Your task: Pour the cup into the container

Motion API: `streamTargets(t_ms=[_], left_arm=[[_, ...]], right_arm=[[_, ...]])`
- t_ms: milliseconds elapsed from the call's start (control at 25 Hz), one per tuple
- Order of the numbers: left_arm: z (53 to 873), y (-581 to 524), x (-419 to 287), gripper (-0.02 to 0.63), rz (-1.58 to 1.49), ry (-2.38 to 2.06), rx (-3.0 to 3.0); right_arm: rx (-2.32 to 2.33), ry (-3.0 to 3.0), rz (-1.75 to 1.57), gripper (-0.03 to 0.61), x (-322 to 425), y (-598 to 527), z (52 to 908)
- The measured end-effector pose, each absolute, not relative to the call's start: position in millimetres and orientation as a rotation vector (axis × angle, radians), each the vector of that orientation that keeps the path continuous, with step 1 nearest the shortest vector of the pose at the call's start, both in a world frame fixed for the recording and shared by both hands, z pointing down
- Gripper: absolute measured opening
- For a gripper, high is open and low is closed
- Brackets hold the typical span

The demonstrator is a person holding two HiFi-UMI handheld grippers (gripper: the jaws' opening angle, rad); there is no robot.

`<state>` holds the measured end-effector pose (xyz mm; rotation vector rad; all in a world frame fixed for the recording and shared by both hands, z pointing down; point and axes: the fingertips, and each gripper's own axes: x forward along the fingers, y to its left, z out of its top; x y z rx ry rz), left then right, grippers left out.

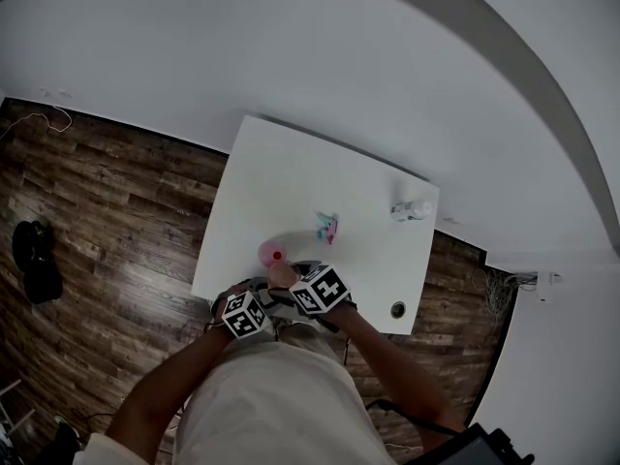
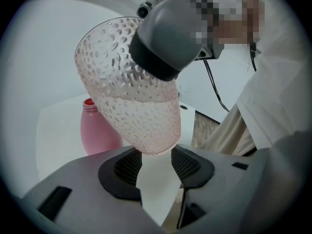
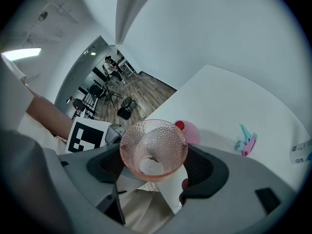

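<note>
Cup: clear pink dimpled plastic cup [image 2: 131, 106], held tilted in the air over the near edge of the white table [image 1: 291, 163]; a pale pink liquid fills its lower part.
Left gripper [image 2: 156, 156]: jaws pinch the cup's base.
Right gripper [image 3: 155, 162]: jaws press on the cup's wall just under the rim.
Container: pink plastic bottle with a red top [image 2: 100, 130], upright on the table, just beside the cup.
Count: one cup, one bottle, two grippers.
Farther out: small teal-and-pink item [image 1: 327, 227]; pale item at the far corner [image 1: 412, 209].

White table [image 1: 291, 182] on wood floor [image 1: 107, 211], white walls [image 1: 291, 37]
</note>
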<state>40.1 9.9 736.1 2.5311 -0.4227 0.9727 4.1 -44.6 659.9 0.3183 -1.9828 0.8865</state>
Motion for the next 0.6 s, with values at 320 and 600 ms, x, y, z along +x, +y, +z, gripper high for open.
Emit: streamTargets(t_ms=[320,600], left_arm=[[735.9,13.2,42.3,0.199,0.97,-0.412,2.533],[736.6,12.9,42.4,0.198,0.972,-0.405,2.532]], right_arm=[[0.287,-1.958,0.888,0.374,4.1,-43.0,661.1],[0.272,-1.934,0.899,0.374,3.1,-44.2,663.2]])
